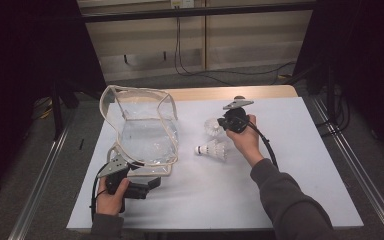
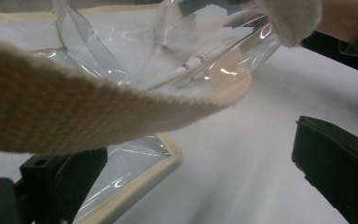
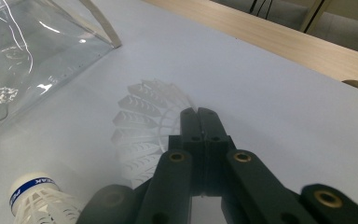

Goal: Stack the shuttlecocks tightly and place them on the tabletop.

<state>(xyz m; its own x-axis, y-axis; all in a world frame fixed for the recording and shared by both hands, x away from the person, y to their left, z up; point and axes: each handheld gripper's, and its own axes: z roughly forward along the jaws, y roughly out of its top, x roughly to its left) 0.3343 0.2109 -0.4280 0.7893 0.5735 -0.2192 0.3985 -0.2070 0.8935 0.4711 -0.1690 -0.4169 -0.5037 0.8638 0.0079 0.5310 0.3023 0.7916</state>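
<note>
A clear plastic bag [image 1: 145, 130] with beige trim stands open at the table's left, also in the right gripper view [image 3: 23, 60]. Its beige strap [image 2: 74, 112] crosses the left gripper view, above the jaws. My left gripper [image 1: 147, 186] lies at the bag's near corner, and its jaws [image 2: 196, 144] stand wide apart over the bag's edge. Right of the bag, my right gripper [image 1: 223, 122] points down with its jaws [image 3: 199, 112] shut on the skirt rim of a white shuttlecock [image 1: 211, 127] [image 3: 140, 126]. A second shuttlecock [image 1: 214, 150] [image 3: 32, 200] with a blue-banded cork lies just nearer.
The white table top [image 1: 280, 190] has bare room at the right and front. A wooden strip [image 1: 230, 92] runs along its far edge. Metal rails [image 1: 360, 175] flank the table, and cables [image 1: 220, 75] lie on the floor behind.
</note>
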